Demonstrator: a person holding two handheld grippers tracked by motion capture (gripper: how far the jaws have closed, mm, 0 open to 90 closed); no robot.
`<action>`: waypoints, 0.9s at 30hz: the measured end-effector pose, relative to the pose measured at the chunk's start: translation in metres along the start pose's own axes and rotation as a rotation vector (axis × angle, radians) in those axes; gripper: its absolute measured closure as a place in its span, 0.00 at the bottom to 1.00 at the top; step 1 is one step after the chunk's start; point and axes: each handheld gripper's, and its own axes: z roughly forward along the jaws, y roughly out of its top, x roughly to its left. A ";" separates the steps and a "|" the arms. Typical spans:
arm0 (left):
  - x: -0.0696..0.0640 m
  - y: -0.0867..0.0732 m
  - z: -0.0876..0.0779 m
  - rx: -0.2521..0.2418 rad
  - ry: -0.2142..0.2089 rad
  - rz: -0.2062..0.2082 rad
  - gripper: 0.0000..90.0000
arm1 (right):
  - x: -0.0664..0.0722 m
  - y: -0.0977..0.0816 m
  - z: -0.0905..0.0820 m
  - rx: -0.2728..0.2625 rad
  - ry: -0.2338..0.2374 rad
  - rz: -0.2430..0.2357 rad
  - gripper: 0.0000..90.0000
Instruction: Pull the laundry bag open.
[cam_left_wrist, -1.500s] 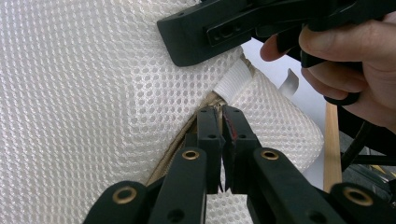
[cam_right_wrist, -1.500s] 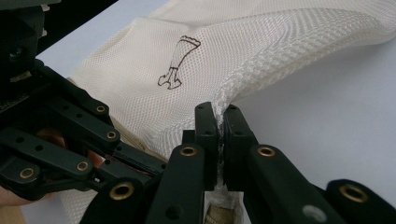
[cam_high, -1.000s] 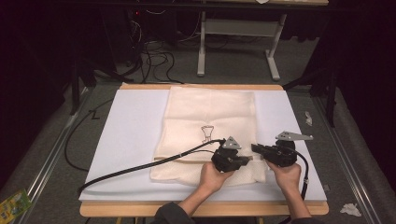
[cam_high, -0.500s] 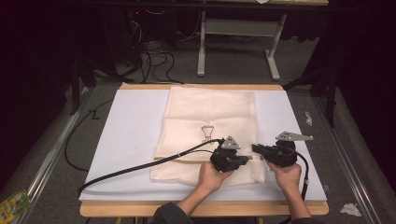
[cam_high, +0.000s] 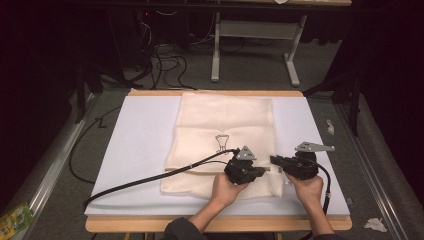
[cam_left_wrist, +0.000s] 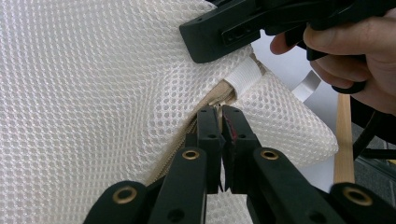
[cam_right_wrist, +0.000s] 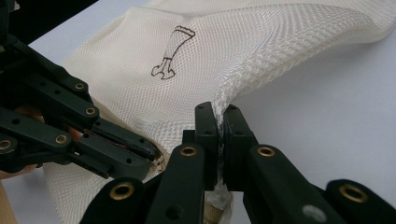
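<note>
Right now a cream mesh laundry bag (cam_high: 225, 135) lies flat on the white board (cam_high: 135, 150) that covers the wooden table (cam_high: 150, 224), its far edge toward twelve o'clock and its near, zippered end toward six o'clock in the high view. A small brown line drawing (cam_high: 221, 143) is printed near the middle of the bag.

Both grippers work at the bag's near end, around five o'clock from the drawing. The left gripper (cam_high: 264, 171) points toward three o'clock; in the left gripper view its jaws are clenched together at the zipper (cam_left_wrist: 205, 122), right where the beige zipper tape meets a white fabric tab (cam_left_wrist: 245, 78), and they appear to pinch the zipper pull, though the pull itself is too small to make out clearly. The right gripper (cam_high: 274, 161) points toward nine o'clock, so the two tips nearly meet. In the right gripper view its jaws are pressed tight on the bag's seamed edge (cam_right_wrist: 243, 84), with a strip of mesh squeezed between the pads and lifted slightly off the board.

A black cable (cam_high: 150, 177) trails from the left gripper toward eight o'clock across the board. On the floor beyond the table, at twelve o'clock, stands a grey metal frame (cam_high: 255, 50) with tangled cables (cam_high: 165, 60) beside it.
</note>
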 end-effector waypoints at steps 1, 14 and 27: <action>0.000 0.000 0.000 0.002 -0.001 0.001 0.97 | -0.001 -0.001 0.000 -0.002 0.004 0.004 0.98; -0.001 0.000 -0.003 0.010 0.014 0.019 0.97 | -0.001 -0.001 0.000 -0.003 0.007 0.007 0.98; 0.004 -0.003 -0.008 0.007 0.013 -0.001 0.97 | -0.001 -0.002 0.001 -0.003 0.008 0.005 0.98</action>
